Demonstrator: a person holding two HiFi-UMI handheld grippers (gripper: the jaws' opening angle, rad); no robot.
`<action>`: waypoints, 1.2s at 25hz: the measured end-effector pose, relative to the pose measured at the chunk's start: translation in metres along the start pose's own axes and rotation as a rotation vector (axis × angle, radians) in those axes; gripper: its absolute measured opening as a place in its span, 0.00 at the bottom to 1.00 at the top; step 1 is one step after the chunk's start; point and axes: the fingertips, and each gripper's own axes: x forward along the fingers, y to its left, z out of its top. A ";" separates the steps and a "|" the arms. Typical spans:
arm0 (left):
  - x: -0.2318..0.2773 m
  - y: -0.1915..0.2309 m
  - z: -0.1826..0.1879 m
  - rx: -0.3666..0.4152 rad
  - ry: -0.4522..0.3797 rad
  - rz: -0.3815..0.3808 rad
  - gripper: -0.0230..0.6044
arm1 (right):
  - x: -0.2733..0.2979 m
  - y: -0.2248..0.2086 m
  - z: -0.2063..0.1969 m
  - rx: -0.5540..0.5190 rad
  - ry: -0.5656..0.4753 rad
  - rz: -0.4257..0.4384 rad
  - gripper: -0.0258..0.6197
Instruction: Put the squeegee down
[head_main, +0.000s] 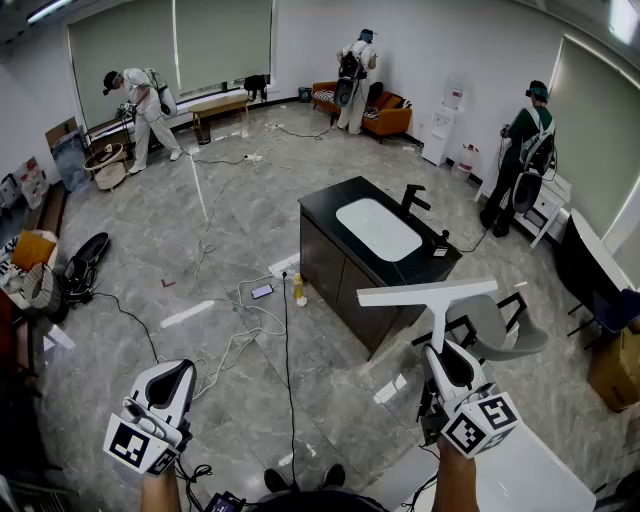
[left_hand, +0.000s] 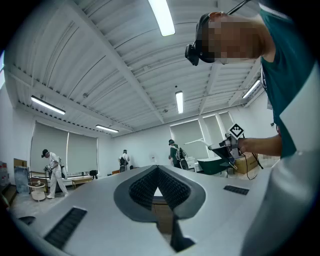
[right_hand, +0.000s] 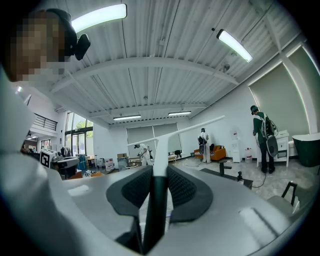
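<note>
Right tool (head_main: 447, 352) clamped on squeegee (head_main: 432, 293) handle — blade up in the air, crosswise, near corner of black sink worktop (head_main: 322, 206), apart from it. Left tool (head_main: 180, 370) low at left — jaws together, nothing betw. them.

1. We stood on a grey marble-look floor (head_main: 230, 220).
2. A black vanity cabinet (head_main: 335, 270) with a white basin (head_main: 378, 228) sat mid-room.
3. An orange sofa (head_main: 388, 120) lined the far white wall (head_main: 450, 50).
4. Blinds (head_main: 120, 50) covered our windows; strip lights (right_hand: 100, 17) glowed overhead.
</note>
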 end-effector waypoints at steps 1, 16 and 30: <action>0.000 0.001 0.000 -0.002 -0.002 0.000 0.05 | 0.001 0.001 -0.001 -0.001 0.002 -0.002 0.20; 0.010 0.044 -0.018 -0.013 -0.001 0.007 0.05 | 0.034 0.023 -0.005 0.012 -0.005 -0.028 0.20; 0.043 0.082 -0.034 -0.010 0.001 -0.023 0.05 | 0.091 0.031 -0.014 0.027 -0.012 -0.048 0.20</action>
